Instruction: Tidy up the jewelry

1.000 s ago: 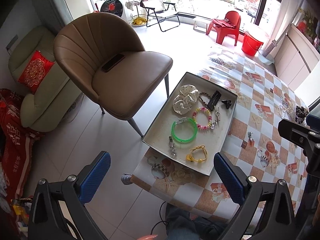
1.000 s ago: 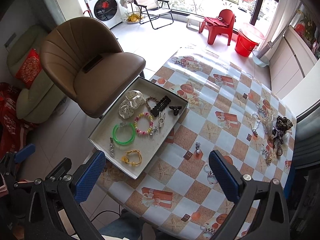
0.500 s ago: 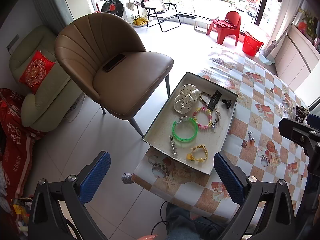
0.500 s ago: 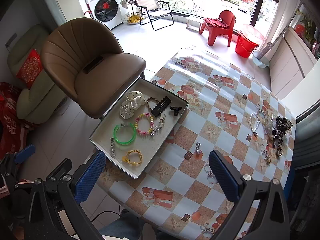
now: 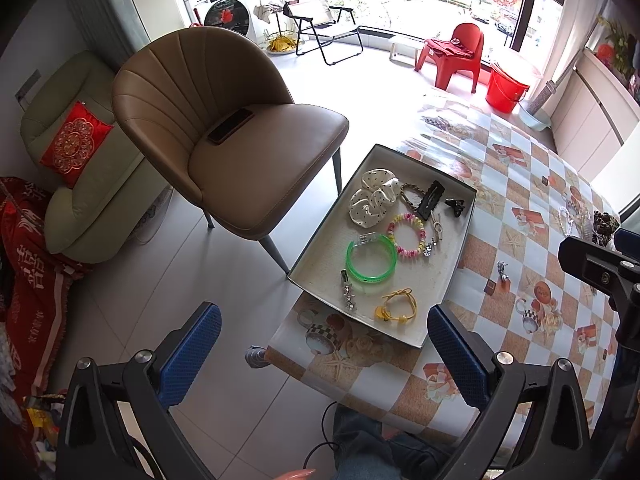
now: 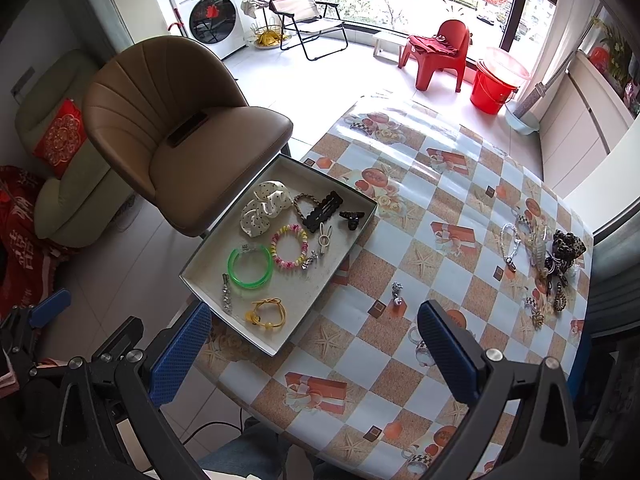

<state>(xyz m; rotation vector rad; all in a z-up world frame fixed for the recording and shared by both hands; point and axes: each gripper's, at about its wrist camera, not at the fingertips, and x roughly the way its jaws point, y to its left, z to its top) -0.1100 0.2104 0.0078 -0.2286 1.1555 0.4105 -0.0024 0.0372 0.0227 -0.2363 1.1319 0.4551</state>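
from the left wrist view, the left gripper [image 5: 324, 344] hangs above the near edge of the tabletop [image 5: 520, 184] with its jaws spread wide and nothing between them. beyond them lies a shallow tray [image 5: 464, 236] at the tabletop's left edge, and everything else is placed from it. inside the tray, a white dotted scrunchie [image 5: 370, 198] sits at the far left corner, a black hair clip [image 5: 430, 199] just to its right, a small black claw clip [image 5: 455, 205] near the right wall, a pink and yellow beaded bracelet [image 5: 407, 236] in the middle, a green bangle [image 5: 371, 260] just nearer than it, and a yellow hair tie [image 5: 398, 306] close to the near wall. a brown chair [image 5: 224, 132] stands on the floor left of the tray, with a dark phone [image 5: 231, 125] on its seat. right of the tray, part of the right gripper shows at the frame edge. from the right wrist view, the right gripper [image 6: 312, 346] hovers over the tabletop [image 6: 440, 184] right of the tray [image 6: 348, 248], jaws likewise spread and empty. a small silver charm [image 6: 397, 293] lies on the cloth just right of the tray, and a heap of loose jewelry [image 6: 540, 252] with a leopard-print scrunchie [image 6: 568, 246] lies well apart from the tray at the tabletop's far right edge.
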